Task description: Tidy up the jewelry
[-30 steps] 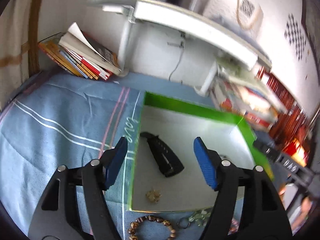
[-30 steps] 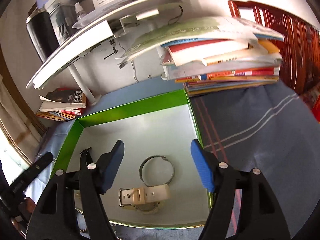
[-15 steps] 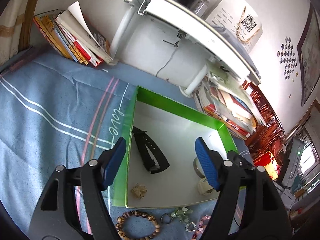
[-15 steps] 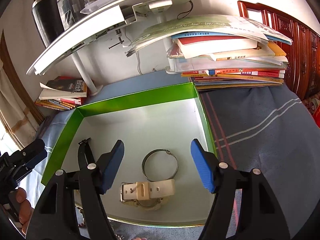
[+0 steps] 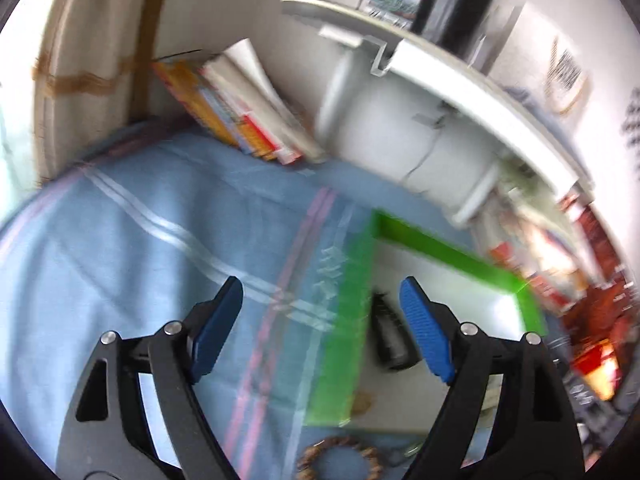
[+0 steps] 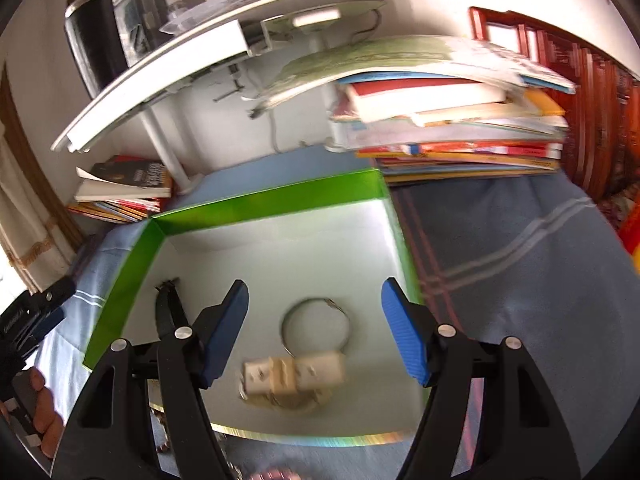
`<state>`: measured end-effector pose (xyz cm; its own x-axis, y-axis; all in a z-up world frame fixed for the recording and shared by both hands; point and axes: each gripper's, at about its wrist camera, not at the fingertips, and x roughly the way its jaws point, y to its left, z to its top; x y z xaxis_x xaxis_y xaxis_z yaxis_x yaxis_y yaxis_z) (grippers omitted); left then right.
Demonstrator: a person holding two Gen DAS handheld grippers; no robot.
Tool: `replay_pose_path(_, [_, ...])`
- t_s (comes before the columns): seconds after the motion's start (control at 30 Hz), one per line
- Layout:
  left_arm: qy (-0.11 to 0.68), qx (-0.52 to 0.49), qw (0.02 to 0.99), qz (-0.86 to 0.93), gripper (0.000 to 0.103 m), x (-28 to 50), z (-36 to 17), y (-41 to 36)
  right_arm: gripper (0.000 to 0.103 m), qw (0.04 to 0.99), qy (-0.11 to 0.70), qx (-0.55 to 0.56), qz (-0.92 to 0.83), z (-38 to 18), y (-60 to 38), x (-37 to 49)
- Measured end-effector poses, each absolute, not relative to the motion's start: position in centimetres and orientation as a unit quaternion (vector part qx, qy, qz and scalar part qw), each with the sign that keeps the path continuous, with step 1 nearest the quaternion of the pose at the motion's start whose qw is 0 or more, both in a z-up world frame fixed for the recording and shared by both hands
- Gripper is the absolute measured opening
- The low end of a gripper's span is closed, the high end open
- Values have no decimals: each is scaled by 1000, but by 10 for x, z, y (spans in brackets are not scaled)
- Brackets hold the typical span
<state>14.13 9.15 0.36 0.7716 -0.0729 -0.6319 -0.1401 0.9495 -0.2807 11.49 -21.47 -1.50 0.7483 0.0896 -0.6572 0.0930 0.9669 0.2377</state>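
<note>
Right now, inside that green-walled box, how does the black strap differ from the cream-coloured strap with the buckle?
The black strap is dark and narrow and lies lengthwise near the left wall of the green-walled box. The cream-coloured strap is pale and wider, lies crosswise near the front edge, and shows punched holes. The cream one also sits against a thin metal ring; the black one lies alone. Both rest flat on the box's white floor, neither held by a hand-held gripper.

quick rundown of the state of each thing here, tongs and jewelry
left tongs: open, empty
right tongs: open, empty
green box: open, no lid
black watch: lying in box
metal bangle: flat in box
cream watch: in box, strap buckled
bead bracelet: on cloth outside box
</note>
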Motion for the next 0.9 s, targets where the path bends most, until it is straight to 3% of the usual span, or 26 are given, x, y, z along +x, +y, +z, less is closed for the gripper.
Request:
replay_pose_path(0.17, [375,-88,922,43,80,109,-2,92,68,913,397,92,6,-12,-210,69])
replay_pose_path(0.4, [410,-12,912,17,80,65,-33,74,68,925,379,30,17,-8,-199,6])
replay_pose_path(0.47, [416,18,909,14,80,65,-41,61,57,917,399,-5,12,-23,-190,6])
replay_pose_path(0.53, [422,34,906,17,80,66,-48,53,34,901,434,-19,8,-44,-182,15])
replay_pose_path(0.57, [424,35,905,15,80,67,-51,51,31,893,449,-18,11,-54,-180,20])
replay_pose_path(0.9, [453,41,891,7,80,75,-69,45,28,881,470,4,60,-72,-171,22])
